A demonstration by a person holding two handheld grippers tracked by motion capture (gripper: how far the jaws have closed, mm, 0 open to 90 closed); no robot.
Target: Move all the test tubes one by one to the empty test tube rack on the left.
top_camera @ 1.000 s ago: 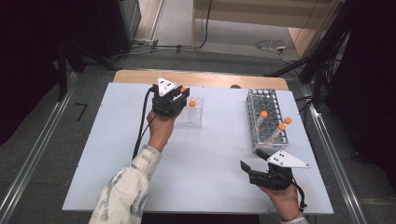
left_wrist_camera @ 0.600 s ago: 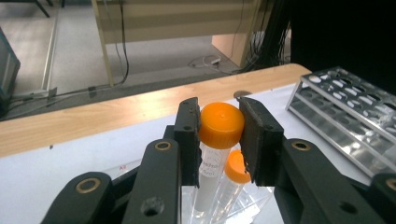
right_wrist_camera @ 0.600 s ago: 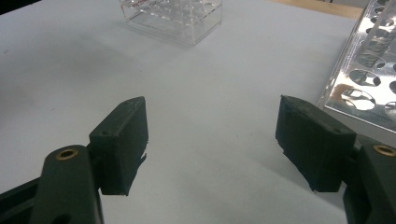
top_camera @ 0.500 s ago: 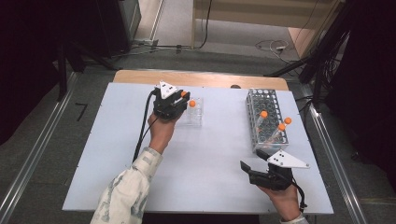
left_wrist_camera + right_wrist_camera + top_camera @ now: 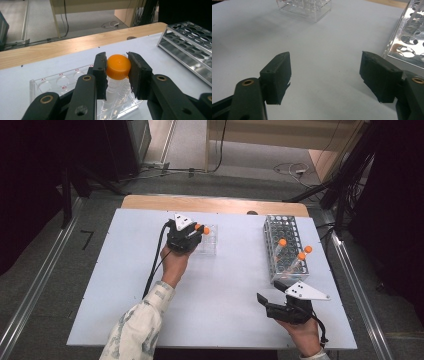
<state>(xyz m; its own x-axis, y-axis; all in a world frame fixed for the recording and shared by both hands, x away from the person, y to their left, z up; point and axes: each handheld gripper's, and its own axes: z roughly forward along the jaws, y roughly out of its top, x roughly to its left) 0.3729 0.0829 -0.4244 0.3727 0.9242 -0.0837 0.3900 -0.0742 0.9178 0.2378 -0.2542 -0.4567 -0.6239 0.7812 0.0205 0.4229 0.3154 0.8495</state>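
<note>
In the left gripper view, the two black jaws of the left gripper (image 5: 117, 68) press on either side of an orange screw cap (image 5: 118, 67), so the jaws are closed on the capped tube (image 5: 111, 90) with no gap at the pads. The cap sits level with the upper ends of the jaws and right between them; the clear tube body hangs straight down below the cap, upright, its printed scale facing the camera. Its lower end stands inside the clear acrylic rack (image 5: 62, 82), a low block with round wells marked A1, A2, A3 and B2. Which well the tube occupies is hard to tell, since the jaws cover that end of the rack. A second clear tube seems to stand just behind the held one, though the overlap makes this uncertain.

In the high view the left gripper (image 5: 200, 231) lies over the left edge of the acrylic rack (image 5: 209, 241), near the far middle of the pale table (image 5: 125, 270).

The right gripper (image 5: 325, 75) hangs over bare table with its jaws wide apart and nothing between them. To its right lies the edge of the metal tube rack (image 5: 409, 47). In the high view the right gripper (image 5: 267, 302) rests in the hand at the table's near right, just in front of the metal tube rack (image 5: 280, 227), which holds three more orange-capped tubes (image 5: 300, 257) in its near half.
</note>
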